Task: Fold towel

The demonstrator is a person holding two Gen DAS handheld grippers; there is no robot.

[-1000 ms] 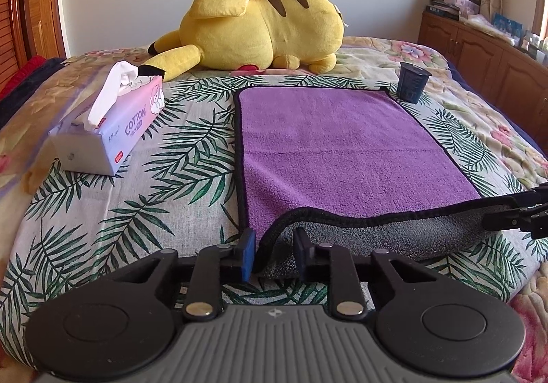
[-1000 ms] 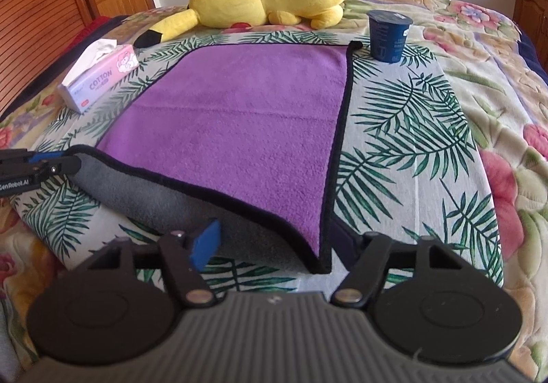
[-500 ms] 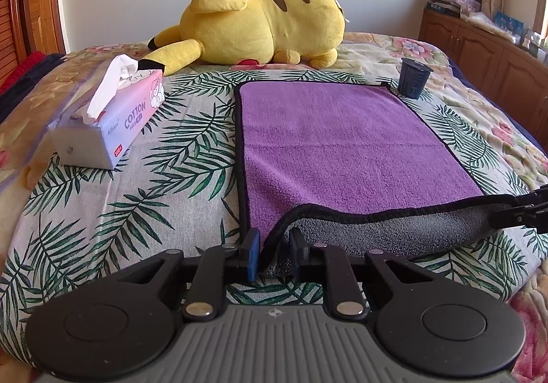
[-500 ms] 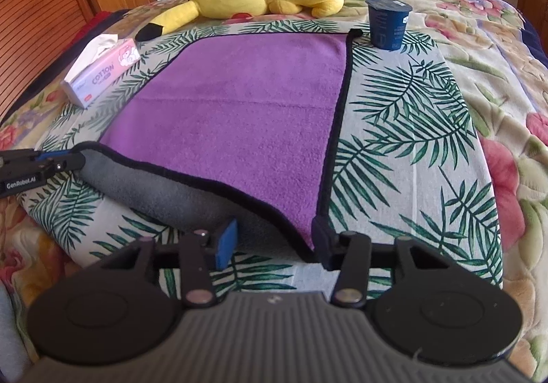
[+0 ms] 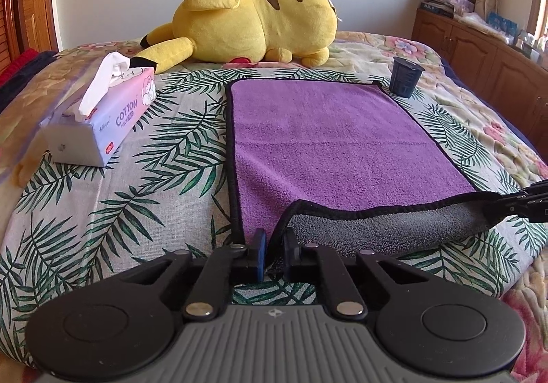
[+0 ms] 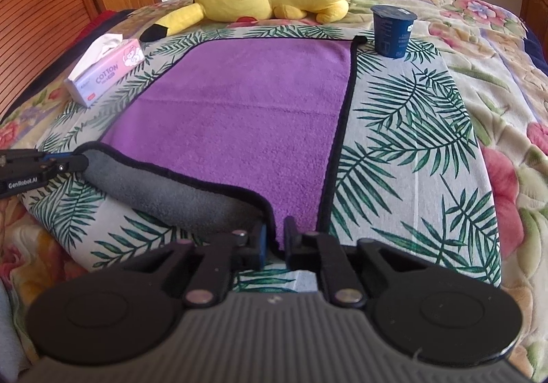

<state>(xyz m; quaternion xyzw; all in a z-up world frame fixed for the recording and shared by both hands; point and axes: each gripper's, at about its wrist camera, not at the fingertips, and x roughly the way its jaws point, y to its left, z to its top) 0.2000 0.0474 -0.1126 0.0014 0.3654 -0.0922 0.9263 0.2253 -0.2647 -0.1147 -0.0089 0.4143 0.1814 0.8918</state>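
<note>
bedroom, bed (image 5: 113,212) under a palm-leaf cover. purple towel (image 5: 335,143), black-edged, grey underside, lies flat mid-bed, near hem lifted. left hand-held gripper (image 5: 273,246): clamped on near left corner. right hand-held gripper (image 6: 274,241): jaws have just been closing, now pinching near right corner. risk: shallow bite on the hem may slip once lifted; the dark cup (image 6: 394,30) touching the far corner could be knocked over by the carried edge. writing: tissue box (image 5: 102,123) "cotton"; the gripper's side reads "genrobot.ai". yellow plush toy (image 5: 253,20) beyond.
</note>
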